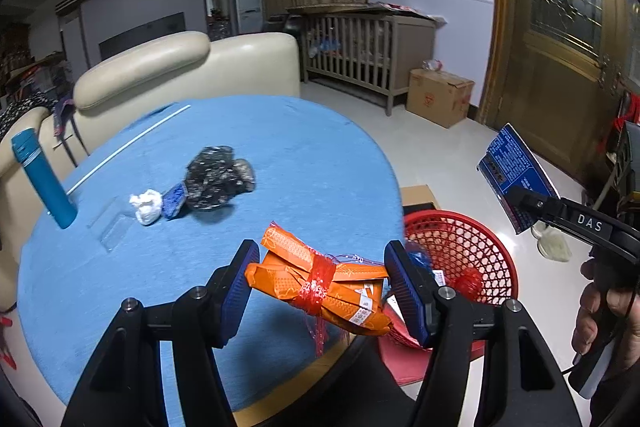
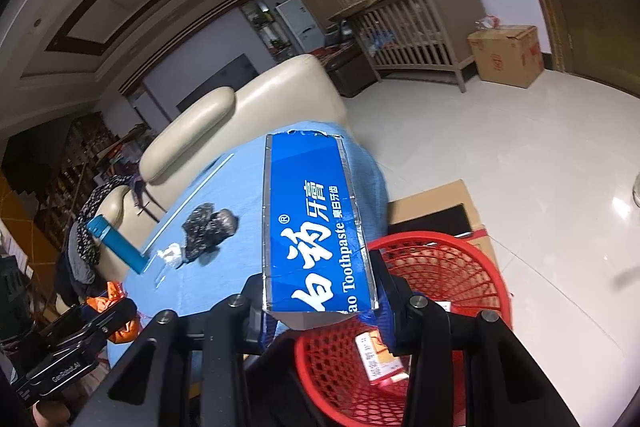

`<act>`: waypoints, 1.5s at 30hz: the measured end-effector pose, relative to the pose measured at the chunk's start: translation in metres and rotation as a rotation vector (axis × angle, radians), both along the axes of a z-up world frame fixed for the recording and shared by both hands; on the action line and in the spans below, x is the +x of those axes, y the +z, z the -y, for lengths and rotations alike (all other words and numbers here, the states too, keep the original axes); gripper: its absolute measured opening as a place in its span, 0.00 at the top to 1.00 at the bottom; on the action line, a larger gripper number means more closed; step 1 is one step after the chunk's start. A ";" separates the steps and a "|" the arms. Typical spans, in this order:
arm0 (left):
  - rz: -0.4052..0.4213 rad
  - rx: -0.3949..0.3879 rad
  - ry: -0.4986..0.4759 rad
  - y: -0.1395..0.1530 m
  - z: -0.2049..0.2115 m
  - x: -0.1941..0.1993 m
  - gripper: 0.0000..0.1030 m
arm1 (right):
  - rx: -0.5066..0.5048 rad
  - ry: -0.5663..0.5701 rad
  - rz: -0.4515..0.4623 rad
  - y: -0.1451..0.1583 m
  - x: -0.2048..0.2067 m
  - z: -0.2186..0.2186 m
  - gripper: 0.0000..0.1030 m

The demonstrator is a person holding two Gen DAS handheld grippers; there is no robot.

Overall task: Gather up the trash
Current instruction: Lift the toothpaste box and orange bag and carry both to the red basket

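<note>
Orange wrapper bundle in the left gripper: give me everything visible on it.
The orange wrapper bundle looks like several crinkled foil-like packets with a white dotted pattern, bound at the middle by a red printed plastic band with loose transparent tails. White barcode stickers sit near its right end. It lies roughly level between the blue pads of the left gripper, over the edge of the blue-covered table.

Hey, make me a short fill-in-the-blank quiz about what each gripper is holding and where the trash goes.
1. The left gripper holds an ____ bundle of wrappers tied with red mesh.
2. The right gripper is shut on a blue ____ box.
3. The basket beside the table is coloured ____.
4. The crumpled black bag lies on the ____.

Missing words: orange; toothpaste; red; table
</note>
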State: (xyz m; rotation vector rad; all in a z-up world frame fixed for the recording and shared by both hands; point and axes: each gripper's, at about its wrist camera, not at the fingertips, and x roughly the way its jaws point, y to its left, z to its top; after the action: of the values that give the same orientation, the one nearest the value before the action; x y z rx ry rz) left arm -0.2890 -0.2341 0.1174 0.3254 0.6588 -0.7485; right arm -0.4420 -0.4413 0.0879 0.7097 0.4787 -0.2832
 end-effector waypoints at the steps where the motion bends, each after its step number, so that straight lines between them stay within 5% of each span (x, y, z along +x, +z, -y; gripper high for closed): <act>1: -0.003 0.003 -0.007 -0.001 0.003 -0.001 0.36 | 0.004 -0.007 -0.004 -0.002 -0.002 0.002 0.59; 17: -0.015 0.063 -0.110 -0.014 0.048 -0.021 0.36 | 0.081 -0.058 -0.051 -0.045 -0.025 0.028 0.59; 45: -0.022 0.099 -0.163 -0.024 0.073 -0.032 0.36 | 0.131 -0.075 -0.076 -0.068 -0.034 0.034 0.59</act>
State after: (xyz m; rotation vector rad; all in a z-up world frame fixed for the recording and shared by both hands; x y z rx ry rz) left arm -0.3209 -0.3076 0.0936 0.4657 0.6974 -0.8777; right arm -0.4763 -0.4752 0.0201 0.8478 0.5470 -0.3523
